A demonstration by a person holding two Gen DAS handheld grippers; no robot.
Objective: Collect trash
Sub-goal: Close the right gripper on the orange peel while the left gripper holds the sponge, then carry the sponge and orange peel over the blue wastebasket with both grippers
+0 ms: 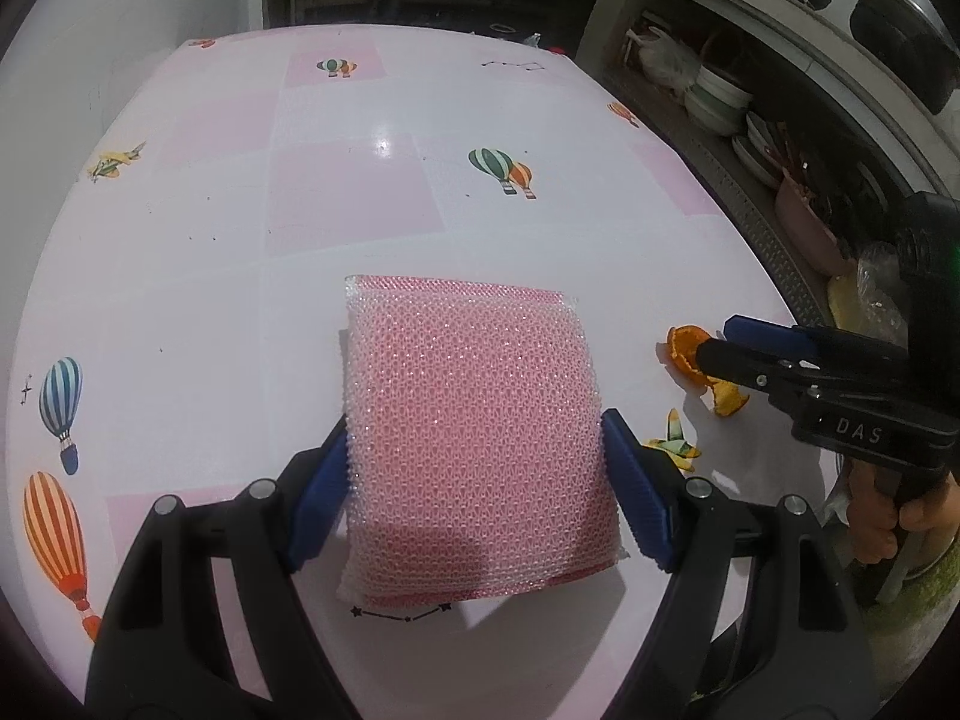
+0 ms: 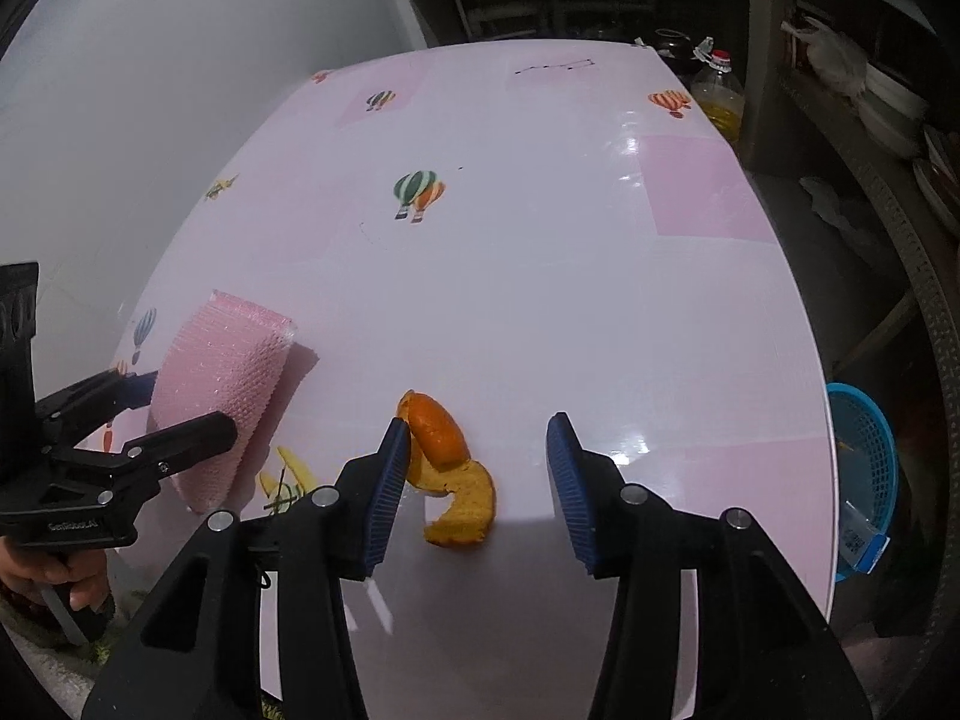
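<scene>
A pink mesh sponge [image 1: 480,438] stands tilted on the pink balloon-print table [image 1: 240,276], with my left gripper [image 1: 474,429] shut on its two sides. The right wrist view shows the same sponge [image 2: 222,378] in the left gripper [image 2: 186,405] at the left. A curled orange peel [image 2: 447,444] lies on the table near its front edge. My right gripper [image 2: 479,423] stands open around it, the left pad touching the peel's top and the right pad well clear. In the left wrist view the right gripper [image 1: 715,339] sits at the peel [image 1: 684,348].
A blue plastic basket [image 2: 864,468] sits below the table's right edge. An oil bottle [image 2: 720,96] stands past the far right corner. Shelves with stacked bowls [image 1: 720,96] run along the right. A hand [image 1: 882,510] grips the right gripper's handle.
</scene>
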